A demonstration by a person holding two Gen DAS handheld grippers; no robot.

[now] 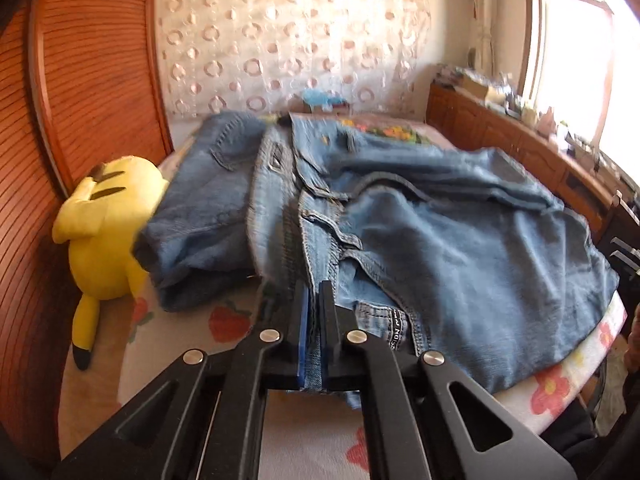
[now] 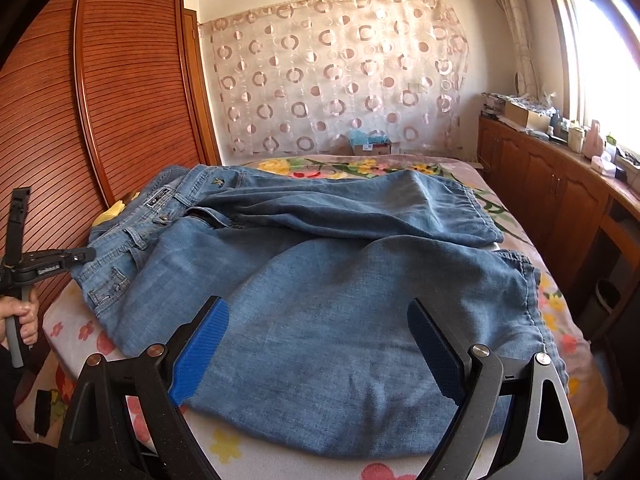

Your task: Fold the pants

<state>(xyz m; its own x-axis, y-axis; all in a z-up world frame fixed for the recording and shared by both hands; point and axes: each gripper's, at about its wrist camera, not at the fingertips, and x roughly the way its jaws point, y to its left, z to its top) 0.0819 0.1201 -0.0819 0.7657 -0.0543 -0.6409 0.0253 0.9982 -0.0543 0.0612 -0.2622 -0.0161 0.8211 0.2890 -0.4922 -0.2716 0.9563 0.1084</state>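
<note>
Pants [image 2: 320,280]: blue denim, soft and creased, spread across a bed [image 2: 240,452], waistband toward the wardrobe side, legs running toward the window side; one leg lies folded over the other, its hem [image 2: 532,292] close to the bed's edge. Left gripper [image 1: 314,292]: black linkage arms, blue pads pressed together on the waistband [image 1: 380,320] at the near edge of the bed; a strip of denim shows between the pads. Right gripper [image 2: 318,312]: jaws spread wide above the lower leg, blue ribbed pads [image 2: 204,344] clear of the cloth, nothing between them. Hand [image 2: 20,320]: cut off at the frame edge, gripping a grey handle. Bed cover: pale, printed with red and yellow flowers; bare strips remain along the near edge. Plush toy [image 1: 104,232]: yellow, rounded, lying just beside the pants against the wardrobe [image 2: 120,80], partly covered by denim. Wardrobe: reddish wood, finely ribbed doors. Curtain [image 2: 340,76]: sheer, ring pattern. Sideboard [image 2: 560,184]: wooden, under the window, its clutter too blurred to identify.
</note>
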